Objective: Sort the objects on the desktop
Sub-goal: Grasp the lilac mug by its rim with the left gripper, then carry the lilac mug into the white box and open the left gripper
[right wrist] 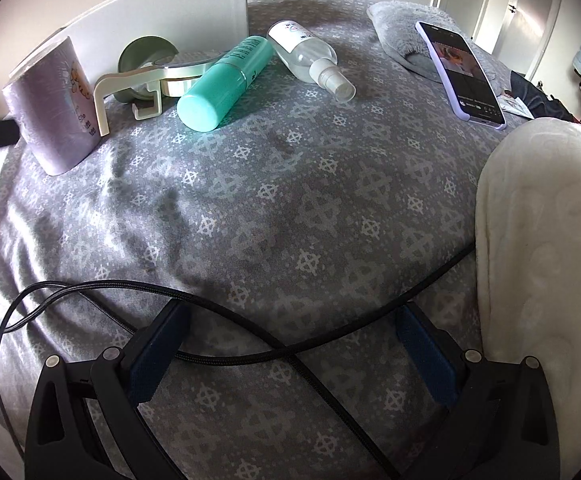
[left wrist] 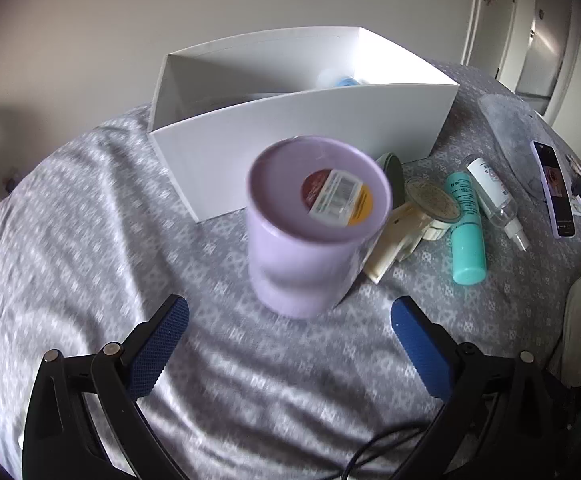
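Currently the left gripper [left wrist: 290,322] is hovering low in the left wrist frame with its blue-padded fingers [left wrist: 158,350] spread wide and holding nothing. Just above them, in the middle of the frame, a lilac cup [left wrist: 316,226] is standing upside down on the grey patterned bedspread [left wrist: 90,216], its base showing a barcode sticker; the cup is looking blurred. Behind it, in the upper centre, a white storage box [left wrist: 290,120] is sitting open, with something blue and white partly showing inside, too hidden to name. To the right of the cup a cream plastic hook holder [left wrist: 402,236] is lying beside a teal tube [left wrist: 466,228], a clear spray bottle [left wrist: 494,196] and, nearer the right edge, a phone in a lilac case [left wrist: 556,190].

Meanwhile the right gripper [right wrist: 290,352] is sitting at the bottom of the right wrist frame, its fingers likewise parted and empty, with a black braided cable [right wrist: 250,356] running across between them. From this view the cup [right wrist: 54,108] is appearing at the upper left, the holder [right wrist: 130,88], tube [right wrist: 222,84] and spray bottle [right wrist: 310,56] are lining up along the top, the phone [right wrist: 460,68] is lying at the upper right, and a cream blanket [right wrist: 546,240] is filling the right edge.
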A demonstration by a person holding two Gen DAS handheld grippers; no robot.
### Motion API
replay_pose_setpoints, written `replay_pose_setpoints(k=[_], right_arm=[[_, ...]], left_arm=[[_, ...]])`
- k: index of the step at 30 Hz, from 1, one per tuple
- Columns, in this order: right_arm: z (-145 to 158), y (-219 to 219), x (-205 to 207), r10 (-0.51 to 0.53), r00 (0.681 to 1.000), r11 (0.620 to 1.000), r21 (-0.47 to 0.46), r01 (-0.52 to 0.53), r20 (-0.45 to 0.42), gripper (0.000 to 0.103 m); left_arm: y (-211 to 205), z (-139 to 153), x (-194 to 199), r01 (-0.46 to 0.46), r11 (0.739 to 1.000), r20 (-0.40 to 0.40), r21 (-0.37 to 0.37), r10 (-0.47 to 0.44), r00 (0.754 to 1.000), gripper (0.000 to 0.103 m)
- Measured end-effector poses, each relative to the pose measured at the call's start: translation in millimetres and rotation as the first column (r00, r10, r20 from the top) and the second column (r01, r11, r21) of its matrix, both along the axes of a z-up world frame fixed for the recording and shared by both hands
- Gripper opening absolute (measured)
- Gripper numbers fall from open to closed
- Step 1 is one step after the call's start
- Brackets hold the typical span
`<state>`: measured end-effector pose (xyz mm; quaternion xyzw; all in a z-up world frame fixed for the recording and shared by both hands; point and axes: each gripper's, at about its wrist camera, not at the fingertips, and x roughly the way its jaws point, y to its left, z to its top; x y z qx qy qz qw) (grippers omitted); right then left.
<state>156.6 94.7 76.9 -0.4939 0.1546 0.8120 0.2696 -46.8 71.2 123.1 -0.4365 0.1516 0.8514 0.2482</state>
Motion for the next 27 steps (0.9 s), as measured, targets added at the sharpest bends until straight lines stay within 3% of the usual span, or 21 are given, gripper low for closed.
replay_pose_setpoints(k=[3,9,14,18,20,27], right_arm=[[0.2,-0.7,0.4,0.0,1.0,1.0,0.001,0.0,0.0,0.103],[0.3,-0.7,0.5,-0.004,1.0,1.0,0.004,0.004,-0.001,0.103],[-0.9,3.8,-2.4,-0.011,1.0,1.0,0.007,0.011,-0.003,0.103],[-1.7,6.7,-4.0,-0.011,1.0,1.0,0.008,0.011,-0.003,0.103],[-1.9,6.1,-2.8,-0.011,1.0,1.0,0.008,0.011,-0.003,0.103],[-1.5,1.4,1.2,-0.011,1.0,1.0,0.01,0.011,-0.003,0.103]], left_arm=[[15.0,-4.7,-11.6,0.013,1.0,-0.012,-0.016,-0.014,1.0,0.102],[31.3,-5.5,-27.0,-0.032,0.998,-0.02,0.049,0.033,0.999,0.102],[48.6,-26.5,-30.3,-0.016,1.0,-0.017,-0.016,0.016,1.0,0.097],[45.9,-30.8,-38.3,-0.035,0.999,0.013,0.012,0.035,0.999,0.095],[44.8,-28.6,-37.1,-0.039,0.999,0.004,-0.001,0.039,0.999,0.081],[23.1,-13.7,-28.8,-0.059,0.998,0.012,0.033,0.059,0.998,0.08]])
